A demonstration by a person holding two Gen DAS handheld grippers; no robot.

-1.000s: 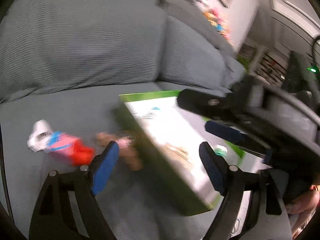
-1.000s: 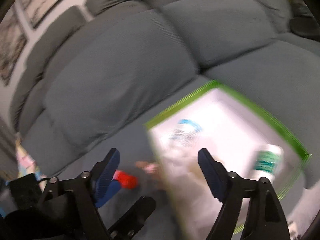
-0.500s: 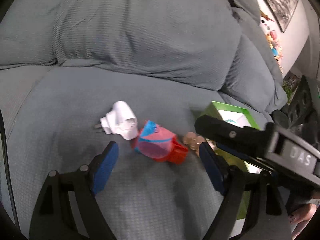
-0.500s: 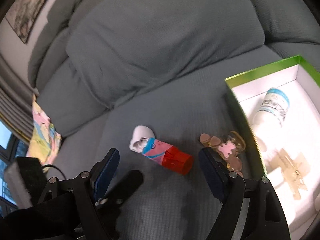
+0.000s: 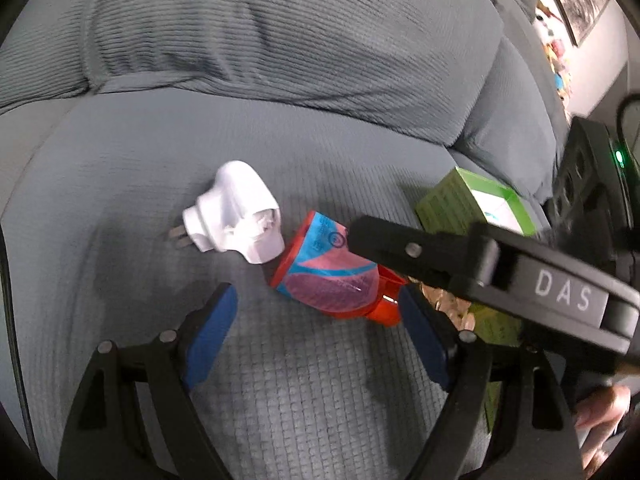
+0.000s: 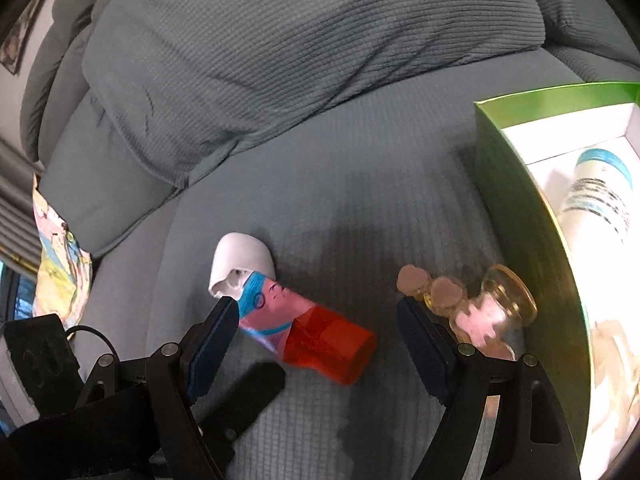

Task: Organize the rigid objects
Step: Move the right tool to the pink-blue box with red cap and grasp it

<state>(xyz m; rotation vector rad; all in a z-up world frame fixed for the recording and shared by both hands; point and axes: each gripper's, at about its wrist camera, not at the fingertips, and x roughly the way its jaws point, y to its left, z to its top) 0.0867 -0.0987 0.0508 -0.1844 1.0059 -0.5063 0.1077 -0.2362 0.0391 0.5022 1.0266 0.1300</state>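
On the grey sofa seat lie a white plug adapter (image 5: pixel 236 220) (image 6: pixel 240 262), a pink-and-blue tube with a red cap (image 5: pixel 332 276) (image 6: pixel 308 328), and a brownish hair clip with a pink piece (image 6: pixel 468 304). The green box (image 6: pixel 516 216) (image 5: pixel 452 204) at the right holds a white bottle (image 6: pixel 596 200). My left gripper (image 5: pixel 316 336) hovers open just short of the tube. My right gripper (image 6: pixel 316 340) is open above the tube's red cap, one pad near the adapter, the other by the clip. In the left wrist view the right gripper's black frame (image 5: pixel 480 264) crosses over the clip.
Tall sofa back cushions (image 5: pixel 280 28) rise behind the objects. A colourful cloth (image 6: pixel 60 256) lies at the seat's far left end in the right wrist view. A person's hand (image 5: pixel 604 412) shows at the lower right in the left wrist view.
Both grippers have swung left from over the green box and come down toward the tube, adapter and clip, which now look larger and nearer. Both sets of jaws stayed at the same width.
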